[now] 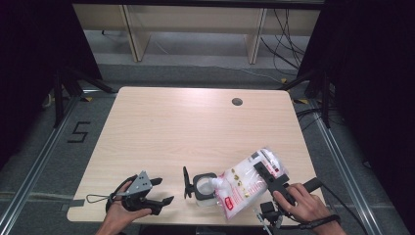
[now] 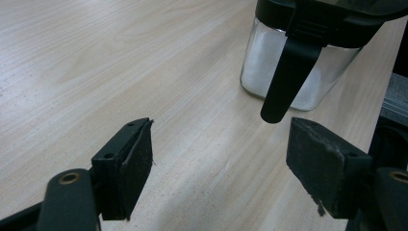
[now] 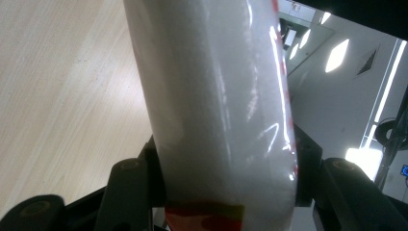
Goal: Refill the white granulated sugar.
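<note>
Light wood-grain tabletop (image 1: 186,127) seen from above, with the person's forearms entering at the near edge. The right hand-held gripper (image 1: 266,178), carried in the right hand (image 1: 301,203), pinches a clear plastic bag (image 1: 247,183) of white granules printed with red markings; the bag is tilted, its upper end raised toward the right and its lower end tipped down to the left at the mouth of a small clear jar (image 1: 204,191). The jar stands upright near the front edge of the tabletop, roughly midway between the two hands; it has a black rim, and its black lid (image 1: 186,182) is swung open and stands at its left side. In the right gripper view the bag (image 3: 221,101) rises between the two black jaws, which press against its sides, with the tabletop (image 3: 62,96) behind it at the left. The left hand-held gripper (image 1: 159,191), held in the left hand (image 1: 125,208) near the front left corner, is spread with nothing between its jaws; it lies low over the tabletop and points toward the jar, well apart from it. In the left gripper view the jar (image 2: 298,72) shows white contents in its lower part, and a black tab (image 2: 288,77) hangs from its rim over the front wall. A round hole (image 1: 237,102) is set in the far part of the tabletop, and the grey floor (image 1: 44,161) beside the table bears a marked numeral.
</note>
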`<state>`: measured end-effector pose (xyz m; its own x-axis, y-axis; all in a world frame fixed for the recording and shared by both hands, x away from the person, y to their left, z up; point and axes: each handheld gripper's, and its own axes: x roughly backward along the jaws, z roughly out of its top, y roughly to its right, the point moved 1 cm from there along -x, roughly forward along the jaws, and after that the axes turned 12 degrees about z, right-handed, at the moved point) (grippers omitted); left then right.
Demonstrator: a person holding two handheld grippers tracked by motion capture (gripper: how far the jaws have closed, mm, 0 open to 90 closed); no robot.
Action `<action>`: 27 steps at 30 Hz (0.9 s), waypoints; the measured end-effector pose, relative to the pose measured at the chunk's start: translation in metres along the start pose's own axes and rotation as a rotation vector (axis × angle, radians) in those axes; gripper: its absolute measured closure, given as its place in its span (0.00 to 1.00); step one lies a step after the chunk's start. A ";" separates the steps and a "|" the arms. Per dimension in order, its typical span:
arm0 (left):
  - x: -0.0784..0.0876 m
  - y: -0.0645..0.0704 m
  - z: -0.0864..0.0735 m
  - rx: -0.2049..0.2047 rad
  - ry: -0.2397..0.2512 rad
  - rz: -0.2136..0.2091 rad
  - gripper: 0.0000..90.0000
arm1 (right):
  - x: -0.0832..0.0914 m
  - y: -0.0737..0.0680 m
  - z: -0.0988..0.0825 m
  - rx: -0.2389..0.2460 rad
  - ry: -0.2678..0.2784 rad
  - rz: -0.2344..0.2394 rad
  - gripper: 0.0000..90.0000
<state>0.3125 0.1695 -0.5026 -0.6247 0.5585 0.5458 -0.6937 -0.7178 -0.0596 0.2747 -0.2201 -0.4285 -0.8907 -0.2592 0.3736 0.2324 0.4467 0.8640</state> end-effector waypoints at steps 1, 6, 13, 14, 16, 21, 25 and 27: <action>0.000 0.000 0.000 0.000 0.000 0.000 0.27 | 0.000 0.000 0.000 -0.001 0.001 -0.002 0.56; 0.000 0.001 0.000 0.016 -0.004 0.003 0.27 | -0.001 0.000 -0.001 0.002 0.001 0.004 0.56; 0.000 0.001 0.000 0.010 -0.007 0.007 0.27 | -0.002 0.000 -0.001 0.000 -0.001 0.005 0.56; 0.000 0.001 0.000 0.009 -0.009 0.008 0.27 | -0.002 0.000 -0.001 0.000 -0.002 0.005 0.56; 0.000 0.002 0.000 0.019 -0.013 0.011 0.27 | -0.002 0.000 -0.001 0.002 -0.002 0.004 0.56; 0.000 0.001 0.000 0.012 -0.006 0.004 0.27 | -0.002 -0.002 0.000 -0.033 -0.006 0.012 0.56; 0.000 0.001 0.000 0.010 -0.011 0.010 0.27 | -0.002 -0.002 0.000 -0.035 -0.008 0.015 0.56; 0.000 0.001 0.000 0.009 -0.007 0.005 0.27 | -0.002 -0.002 0.000 -0.036 -0.009 0.016 0.56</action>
<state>0.3118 0.1689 -0.5029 -0.6256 0.5522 0.5510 -0.6873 -0.7243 -0.0545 0.2761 -0.2204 -0.4306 -0.8902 -0.2445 0.3843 0.2603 0.4193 0.8697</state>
